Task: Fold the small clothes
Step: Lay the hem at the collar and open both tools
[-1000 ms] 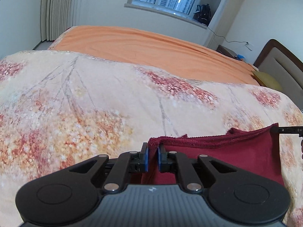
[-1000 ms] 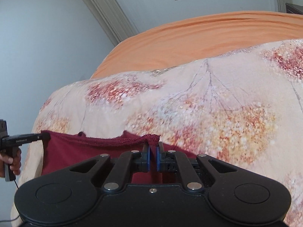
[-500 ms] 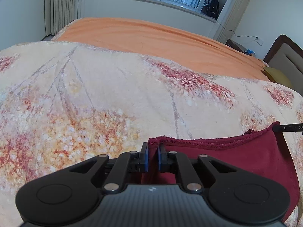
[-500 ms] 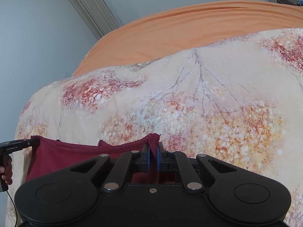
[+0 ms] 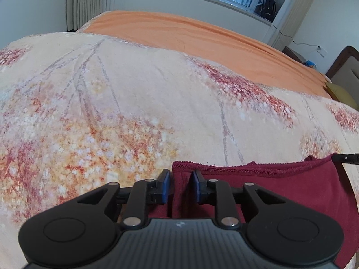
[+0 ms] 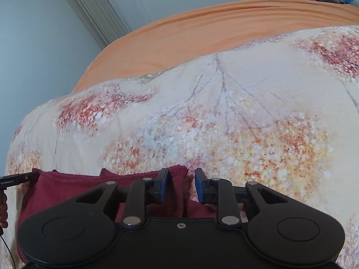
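Left wrist view: left gripper [image 5: 179,187] low over the flowered quilt [image 5: 134,112], jaws opening, blue pads standing clear on either side of the near-left corner of the dark red garment [image 5: 269,190]; corner between the pads but no longer pinched. Right wrist view: right gripper [image 6: 179,188] likewise opening, hemmed corner of the same garment [image 6: 67,192] lying against the left pad, right pad apart over bare quilt. Garment spread flat on the quilt near its front edge, hem running straight from one gripper to the other. Likely reason for the matched hold at two corners: keeping the edge taut and level while laying it down, so the fold lands without wrinkles. Judged as the release at the end of a fold or a spreading step. Orange sheet [image 5: 202,35] farther back, bare
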Demonstrator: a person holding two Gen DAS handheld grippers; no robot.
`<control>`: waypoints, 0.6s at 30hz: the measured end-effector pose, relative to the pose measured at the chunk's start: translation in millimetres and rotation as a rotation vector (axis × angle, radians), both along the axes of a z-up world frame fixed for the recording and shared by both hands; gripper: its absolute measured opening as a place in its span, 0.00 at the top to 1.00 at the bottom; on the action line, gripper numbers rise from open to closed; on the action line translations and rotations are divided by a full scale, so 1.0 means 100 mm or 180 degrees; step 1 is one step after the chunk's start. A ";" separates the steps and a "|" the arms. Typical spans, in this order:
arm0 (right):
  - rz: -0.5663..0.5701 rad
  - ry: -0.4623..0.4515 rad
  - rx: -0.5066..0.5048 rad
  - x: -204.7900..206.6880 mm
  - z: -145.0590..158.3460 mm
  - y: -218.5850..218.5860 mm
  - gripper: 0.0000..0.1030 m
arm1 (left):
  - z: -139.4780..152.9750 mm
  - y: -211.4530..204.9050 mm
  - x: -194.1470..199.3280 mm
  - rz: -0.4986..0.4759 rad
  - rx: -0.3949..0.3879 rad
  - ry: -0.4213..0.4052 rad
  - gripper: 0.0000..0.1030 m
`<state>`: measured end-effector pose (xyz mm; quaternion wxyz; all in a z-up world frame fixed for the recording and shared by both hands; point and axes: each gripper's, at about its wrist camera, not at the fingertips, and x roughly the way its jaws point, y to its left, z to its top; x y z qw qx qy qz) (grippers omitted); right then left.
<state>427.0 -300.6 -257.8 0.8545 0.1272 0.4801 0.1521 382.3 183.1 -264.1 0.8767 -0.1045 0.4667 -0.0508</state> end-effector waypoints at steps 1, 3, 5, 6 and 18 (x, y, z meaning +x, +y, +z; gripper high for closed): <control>-0.0027 -0.0031 0.0019 -0.02 0.02 -0.02 0.72 | 0.02 0.02 -0.02 0.0040 -0.0027 -0.0022 0.71; -0.0069 -0.0107 0.0073 -0.09 0.08 -0.06 0.71 | 0.06 0.07 -0.07 0.0115 -0.0070 -0.0074 0.68; -0.0113 -0.0166 0.0157 -0.19 0.13 -0.12 0.71 | 0.11 0.12 -0.15 0.0169 -0.0089 -0.0145 0.66; -0.0118 -0.0197 0.0202 -0.25 0.16 -0.15 0.71 | 0.14 0.14 -0.20 0.0193 -0.0091 -0.0175 0.66; 0.0169 -0.0121 0.0285 -1.74 0.36 -0.47 0.58 | 0.37 0.37 -1.79 0.0400 -0.0353 -0.0315 0.44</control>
